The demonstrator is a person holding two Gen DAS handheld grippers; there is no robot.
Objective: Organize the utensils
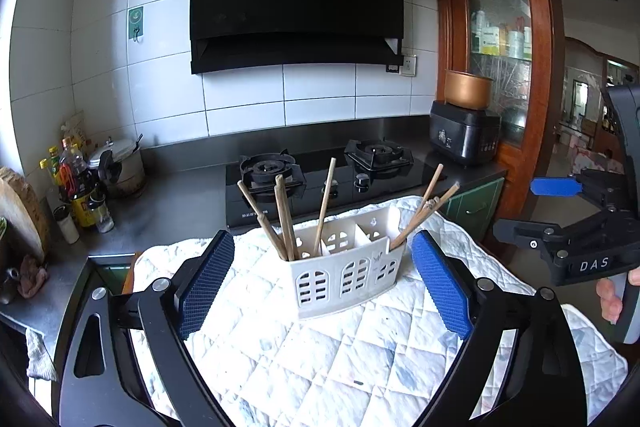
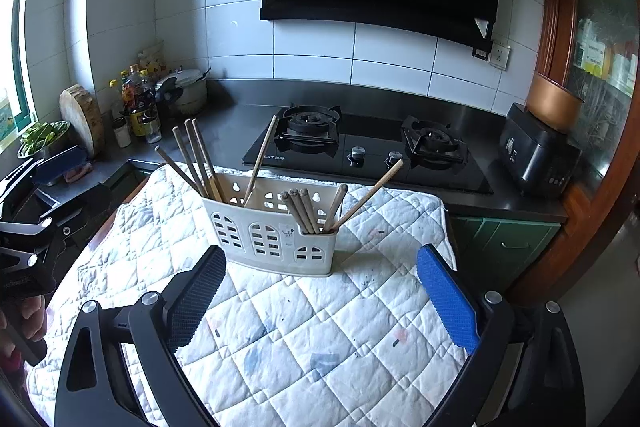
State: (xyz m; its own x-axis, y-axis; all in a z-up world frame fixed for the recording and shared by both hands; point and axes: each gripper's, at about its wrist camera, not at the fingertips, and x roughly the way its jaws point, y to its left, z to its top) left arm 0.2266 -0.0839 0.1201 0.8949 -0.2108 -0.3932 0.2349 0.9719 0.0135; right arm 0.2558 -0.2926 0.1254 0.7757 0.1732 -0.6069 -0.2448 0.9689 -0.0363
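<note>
Left wrist view. The left gripper (image 1: pixel 322 283) stands wide apart and holds nothing; its blue pads (image 1: pixel 440 287) flank the near wall of the holder. The utensil holder (image 1: pixel 344 275), a white slotted caddy with three compartments, rests upright on the quilted cloth (image 1: pixel 320 367), straight ahead of the claw and close to it. Its long axis runs left to right across the line of the fingers, slightly skewed. Chopsticks (image 1: pixel 286 219) stand in it: a cluster in the left compartment leaning left, one stick (image 1: pixel 325 203) in the middle compartment, and several at the right end (image 1: pixel 424 211) leaning out to the right. The right gripper (image 1: pixel 556 203) shows at the frame's right edge, lifted off the cloth, fingers apart, empty.

Right wrist view. The right gripper (image 2: pixel 320 291) is likewise wide and empty. The holder (image 2: pixel 276 239) lies ahead and a little left of centre, near but not touching either pad. The right-end bundle (image 2: pixel 300 211) and the outward-leaning stick (image 2: pixel 370 193) are the sticks nearest this claw. The left gripper (image 2: pixel 48 179) sits at the left edge, off the cloth.

Assessment: no loose utensil is seen on the cloth. Sticks are spread over all three compartments, so consolidation appears outstanding. Each claw is nearer its own end of the holder; any pick would come from above, gripping across the leaning shafts.
</note>
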